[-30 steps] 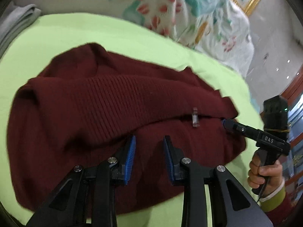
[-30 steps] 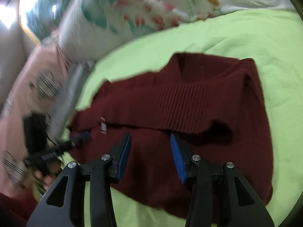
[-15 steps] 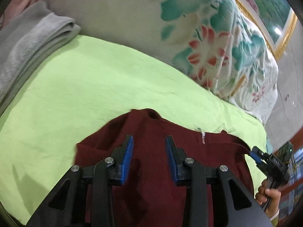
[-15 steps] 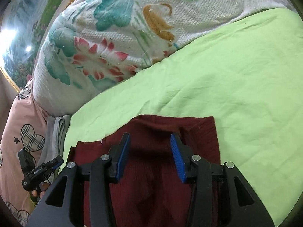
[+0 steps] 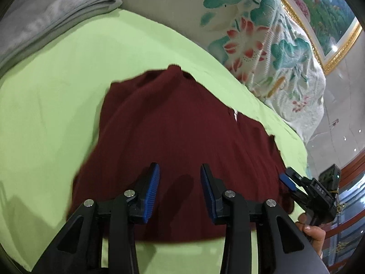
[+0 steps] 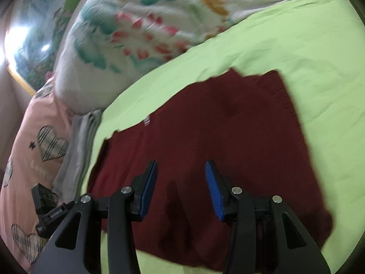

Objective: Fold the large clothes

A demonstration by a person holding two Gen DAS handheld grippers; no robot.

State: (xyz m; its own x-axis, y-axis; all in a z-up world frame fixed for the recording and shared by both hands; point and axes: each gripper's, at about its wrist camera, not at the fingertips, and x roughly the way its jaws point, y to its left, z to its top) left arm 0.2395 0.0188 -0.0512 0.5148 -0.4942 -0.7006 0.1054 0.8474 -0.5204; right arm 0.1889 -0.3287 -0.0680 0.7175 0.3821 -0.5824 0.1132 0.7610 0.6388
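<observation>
A dark red knitted sweater (image 5: 182, 132) lies folded into a rough rectangle on the lime green sheet (image 5: 57, 96). A small white tag (image 5: 235, 115) shows at its far edge. My left gripper (image 5: 180, 182) hovers over the sweater's near part; its jaws are opening and hold nothing. At the sweater's right corner, my right gripper (image 5: 289, 180) shows with a hand below it. In the right wrist view the sweater (image 6: 216, 137) fills the middle. My right gripper (image 6: 181, 182) stands open above it, empty. My left gripper (image 6: 70, 204) shows at the lower left.
A white quilt with a floral print (image 5: 262, 45) is heaped along the far side of the bed. Folded grey cloth (image 5: 45, 18) lies at the far left. A pink pillow with heart patterns (image 6: 34, 148) is beside it. A gold-framed picture (image 5: 330, 22) hangs behind.
Both views swung up off the sweater, then back down onto it. The ribbed band that lay across its middle no longer shows. My left jaws stand wider than before.
</observation>
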